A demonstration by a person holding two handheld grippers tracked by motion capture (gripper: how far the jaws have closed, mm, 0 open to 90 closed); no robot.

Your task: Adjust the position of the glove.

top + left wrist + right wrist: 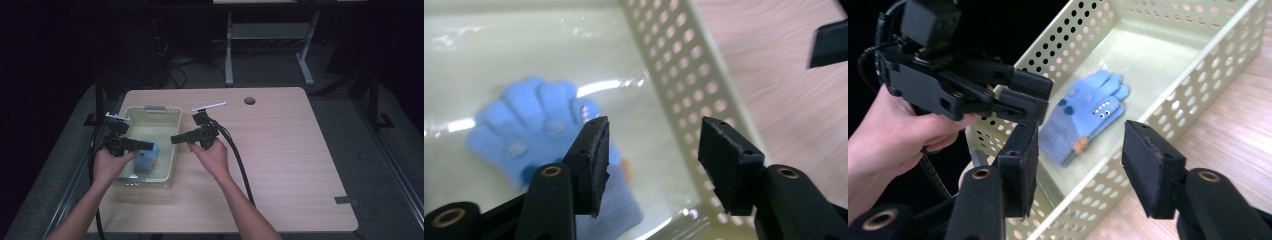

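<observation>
Two forearms are seen entering from 6 o'clock in the high view, and one tool is held in each hand. One left tool is held over the 9 o'clock side of the basket, and its jaws are parted with nothing pressed between them; in the left gripper view its two black pads are seen standing apart above the glove. One right tool is held just beside the basket's 3 o'clock wall, pointed toward 9 o'clock, and its jaws are likewise spread with nothing gripped. No earlier picture is offered, so no motion is told.

One blue glove is found lying flat on the floor of the single pale yellow perforated basket, toward its 6 o'clock half, with fingers spread; small dark dots and an orange mark are seen on it. Neither tool is touching the glove. One wooden worktop carries the basket at its 9 o'clock side. One round hole is cut in the worktop near 12 o'clock.
</observation>
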